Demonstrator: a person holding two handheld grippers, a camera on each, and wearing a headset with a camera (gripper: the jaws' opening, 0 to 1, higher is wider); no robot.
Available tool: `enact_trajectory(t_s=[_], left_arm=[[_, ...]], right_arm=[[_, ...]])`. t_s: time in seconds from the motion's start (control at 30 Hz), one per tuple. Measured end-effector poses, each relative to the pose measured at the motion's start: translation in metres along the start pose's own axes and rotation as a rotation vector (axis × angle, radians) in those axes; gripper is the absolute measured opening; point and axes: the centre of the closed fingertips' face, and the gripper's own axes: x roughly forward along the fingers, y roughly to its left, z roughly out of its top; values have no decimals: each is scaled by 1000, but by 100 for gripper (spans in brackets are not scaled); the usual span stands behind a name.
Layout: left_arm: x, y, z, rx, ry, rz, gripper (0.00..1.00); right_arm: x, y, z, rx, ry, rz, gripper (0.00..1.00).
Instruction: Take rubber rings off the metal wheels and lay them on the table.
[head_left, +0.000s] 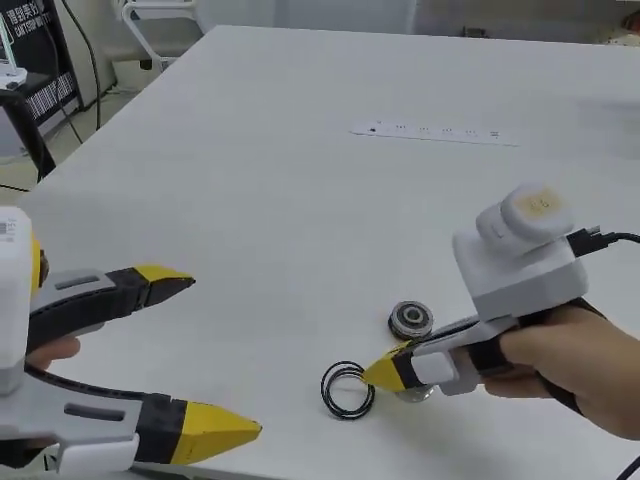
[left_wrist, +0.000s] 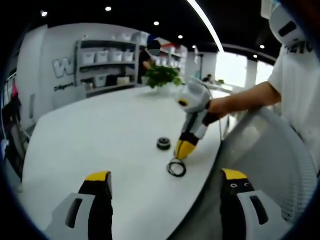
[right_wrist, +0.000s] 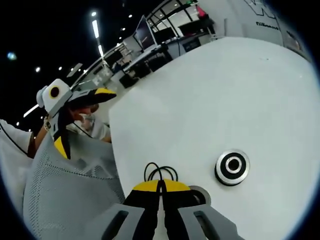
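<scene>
White table (head_left: 300, 150) bears rubber rings (head_left: 346, 389) just beyond closed fingers (head_left: 388, 370) of right gripper (head_left: 369, 374).

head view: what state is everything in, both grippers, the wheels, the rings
left gripper: open wide, holding nothing
right gripper: shut, tip beside the loose rings
rubber rings: off the wheels, lying flat and overlapping on the table
far wheel: lying flat, black ring on it
near wheel: mostly hidden under the right gripper, looks bare
</scene>
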Motion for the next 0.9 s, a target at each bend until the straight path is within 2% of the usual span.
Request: enact_trajectory(t_s=[0.47,0.9], left_arm=[[0,0,0,-1,-4,2,90],[0,1,0,-1,-7,7,90]], right_arm=[[0,-8,-2,-21,15,-35,0],[1,-11,-2,-84,30,-62,0]])
